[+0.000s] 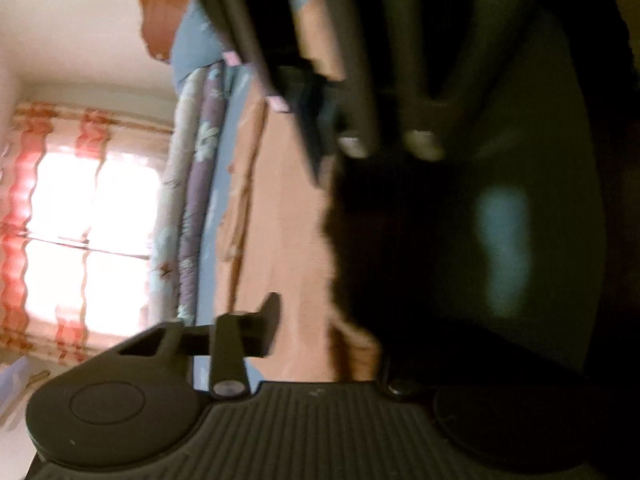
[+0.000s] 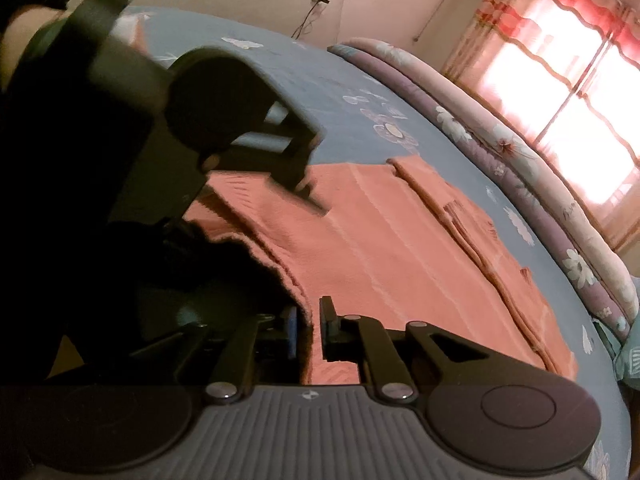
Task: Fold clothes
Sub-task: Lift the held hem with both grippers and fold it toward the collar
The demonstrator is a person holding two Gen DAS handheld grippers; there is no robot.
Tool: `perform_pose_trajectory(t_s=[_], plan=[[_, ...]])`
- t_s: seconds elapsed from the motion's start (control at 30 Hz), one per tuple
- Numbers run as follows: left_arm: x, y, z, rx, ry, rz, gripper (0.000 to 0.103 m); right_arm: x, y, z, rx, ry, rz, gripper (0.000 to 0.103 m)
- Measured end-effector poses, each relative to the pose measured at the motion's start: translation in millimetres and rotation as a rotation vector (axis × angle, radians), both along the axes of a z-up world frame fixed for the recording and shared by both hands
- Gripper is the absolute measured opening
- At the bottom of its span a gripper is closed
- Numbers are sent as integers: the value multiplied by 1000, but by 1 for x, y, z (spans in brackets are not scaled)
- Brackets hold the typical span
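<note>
Pinching the pink garment (image 2: 400, 248) hem, the right tool (image 2: 308, 332) contrasts with the left tool (image 2: 316, 200), too blurred to judge.

Garment on the bed, a gripper at each near corner

The garment (image 2: 384, 248) lies flat on the bed (image 2: 280, 60). At the garment's near edge the right gripper (image 2: 308, 328) has cloth between its fingers; the left gripper (image 2: 308, 196) rests on its left part. Beyond the garment, rolled quilts (image 2: 500, 148) line the bed's far side, the window (image 2: 560, 112) behind them.

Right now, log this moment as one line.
garment: salmon-pink knitted garment flat on blue floral bedsheet | right gripper: shut on its near edge | left gripper: on garment, grip unclear
</note>
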State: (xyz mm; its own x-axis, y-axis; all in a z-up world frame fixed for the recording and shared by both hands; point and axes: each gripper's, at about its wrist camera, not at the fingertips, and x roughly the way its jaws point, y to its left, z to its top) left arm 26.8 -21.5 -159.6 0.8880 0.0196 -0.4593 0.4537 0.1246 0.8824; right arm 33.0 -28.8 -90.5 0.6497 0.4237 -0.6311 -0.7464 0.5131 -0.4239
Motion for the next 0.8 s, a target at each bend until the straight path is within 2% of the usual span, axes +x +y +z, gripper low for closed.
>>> perform_pose_trajectory(t_s=[0.07, 0.1, 0.17, 0.23, 0.37, 0.5, 0.7, 0.8], plan=[[-3, 0, -3, 3, 44, -9, 19, -1, -3, 0, 10, 7, 1, 17], [-3, 1, -4, -3, 57, -7, 13, -1, -4, 0, 15, 12, 0, 21], [-2, 1, -3, -24, 71, 4, 11, -5, -9, -2, 21, 2, -14, 48], [2, 1, 3, -60, 73, 25, 11, -10, -16, -5, 27, -15, -32, 60], [4, 1, 13, -115, 52, 50, 11, -15, -27, -18, 4, 0, -85, 61], [1, 4, 22, -167, 36, 78, 11, -18, -28, -35, -57, -68, -124, 61], [-20, 6, 22, -175, 30, 85, 12, -15, -45, -42, -144, -158, -185, 61], [-6, 6, 26, -182, 35, 90, 12, -10, -66, -44, -184, -173, -215, 61]])
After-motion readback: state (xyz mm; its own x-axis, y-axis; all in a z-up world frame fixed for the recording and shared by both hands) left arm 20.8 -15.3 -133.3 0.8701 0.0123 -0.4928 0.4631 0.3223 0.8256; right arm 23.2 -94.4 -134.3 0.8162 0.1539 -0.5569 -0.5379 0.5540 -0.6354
